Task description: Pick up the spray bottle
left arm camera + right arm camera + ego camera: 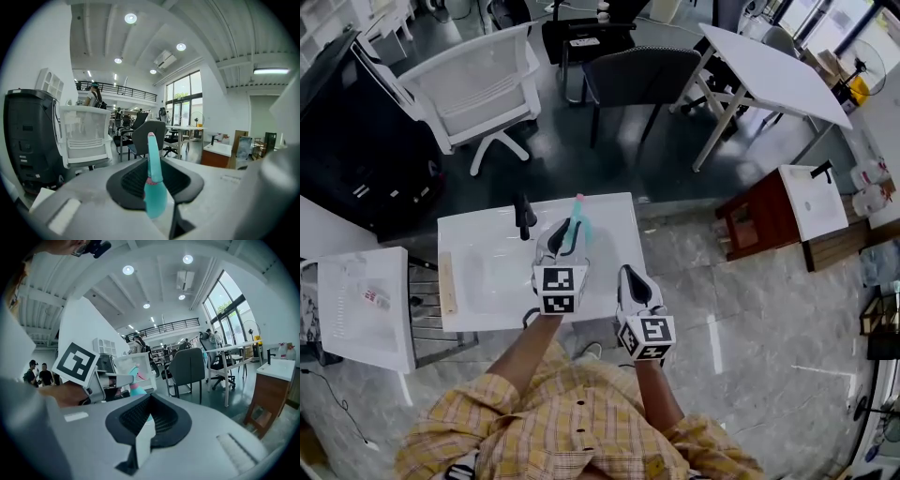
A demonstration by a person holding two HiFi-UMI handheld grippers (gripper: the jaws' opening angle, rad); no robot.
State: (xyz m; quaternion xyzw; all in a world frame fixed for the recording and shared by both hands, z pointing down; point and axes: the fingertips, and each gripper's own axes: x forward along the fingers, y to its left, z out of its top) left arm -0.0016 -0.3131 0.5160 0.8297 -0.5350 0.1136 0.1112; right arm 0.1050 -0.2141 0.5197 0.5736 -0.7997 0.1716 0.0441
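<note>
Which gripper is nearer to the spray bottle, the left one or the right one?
Left. The left gripper grips the bottle between its jaws; the right gripper holds nothing and is off to the bottle's right, apart from it.

No words, brand names or numbers could be read anywhere. The only print was the black-and-white square patterns on the cube (559,290) of the left gripper (565,232) and on the cube (649,337) of the right gripper (630,278). These were coded blocks, not letters or digits. One such pattern faced the right gripper view (75,363). The teal spray bottle (154,187) showed no legible label. On the white unit (356,347) at the near left lay a small reddish mark (375,298), possibly a printed sticker, too small to make out.
</note>
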